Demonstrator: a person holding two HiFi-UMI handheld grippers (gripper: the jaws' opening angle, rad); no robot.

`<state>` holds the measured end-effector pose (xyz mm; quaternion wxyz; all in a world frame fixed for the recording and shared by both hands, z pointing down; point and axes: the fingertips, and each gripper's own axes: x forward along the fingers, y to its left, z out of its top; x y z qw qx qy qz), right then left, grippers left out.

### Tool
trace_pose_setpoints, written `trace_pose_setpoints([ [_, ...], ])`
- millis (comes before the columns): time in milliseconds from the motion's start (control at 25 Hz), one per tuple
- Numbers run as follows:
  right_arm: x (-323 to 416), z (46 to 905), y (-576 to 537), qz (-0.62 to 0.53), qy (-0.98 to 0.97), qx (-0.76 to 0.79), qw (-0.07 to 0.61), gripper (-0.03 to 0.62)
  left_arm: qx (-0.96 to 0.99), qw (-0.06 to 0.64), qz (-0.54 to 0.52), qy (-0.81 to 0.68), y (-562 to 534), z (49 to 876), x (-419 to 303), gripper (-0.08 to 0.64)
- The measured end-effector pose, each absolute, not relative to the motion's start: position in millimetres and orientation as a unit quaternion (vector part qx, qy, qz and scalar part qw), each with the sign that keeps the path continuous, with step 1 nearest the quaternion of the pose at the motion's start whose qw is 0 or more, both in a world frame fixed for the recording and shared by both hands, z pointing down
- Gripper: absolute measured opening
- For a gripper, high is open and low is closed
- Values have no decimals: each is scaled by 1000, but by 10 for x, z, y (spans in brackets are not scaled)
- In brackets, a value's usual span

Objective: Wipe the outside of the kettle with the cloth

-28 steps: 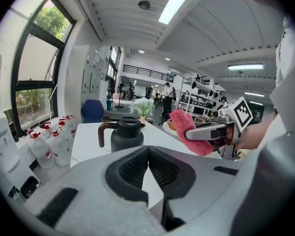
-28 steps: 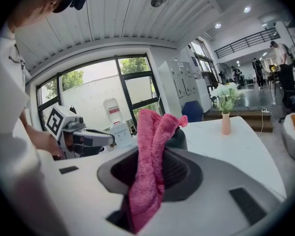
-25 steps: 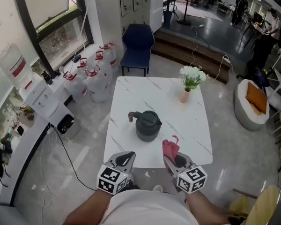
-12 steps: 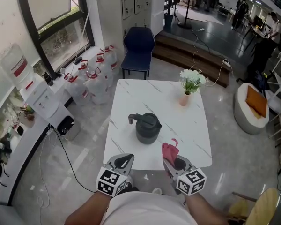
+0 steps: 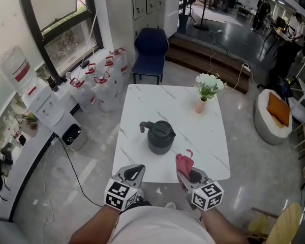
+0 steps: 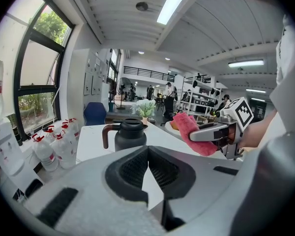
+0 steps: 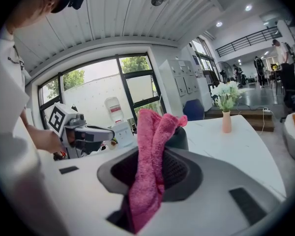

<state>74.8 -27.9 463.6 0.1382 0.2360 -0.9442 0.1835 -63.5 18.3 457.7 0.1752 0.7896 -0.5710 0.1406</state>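
A dark grey kettle (image 5: 159, 135) with a brown handle stands in the middle of the white marble table (image 5: 142, 100); the left gripper view shows the kettle (image 6: 130, 134) ahead of the jaws. My right gripper (image 5: 184, 173) is shut on a pink cloth (image 5: 184, 161) near the table's front edge, right of the kettle. In the right gripper view the cloth (image 7: 150, 163) hangs pinched between the jaws and hides most of the kettle behind it. My left gripper (image 5: 132, 175) is shut and empty at the front edge, left of the kettle.
A small vase of white flowers (image 5: 207, 89) stands at the table's far right. A blue chair (image 5: 149, 50) is beyond the far edge. Water bottles (image 5: 99, 83) and a dispenser (image 5: 40, 105) line the window wall at left. A cable (image 5: 73, 172) runs across the floor.
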Motion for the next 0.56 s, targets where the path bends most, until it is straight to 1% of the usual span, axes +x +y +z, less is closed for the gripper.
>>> trace_pose_setpoints([
  [560, 765, 4653, -320, 181, -944, 238, 140, 114, 787, 179, 139, -574, 140, 4596, -652, 2],
])
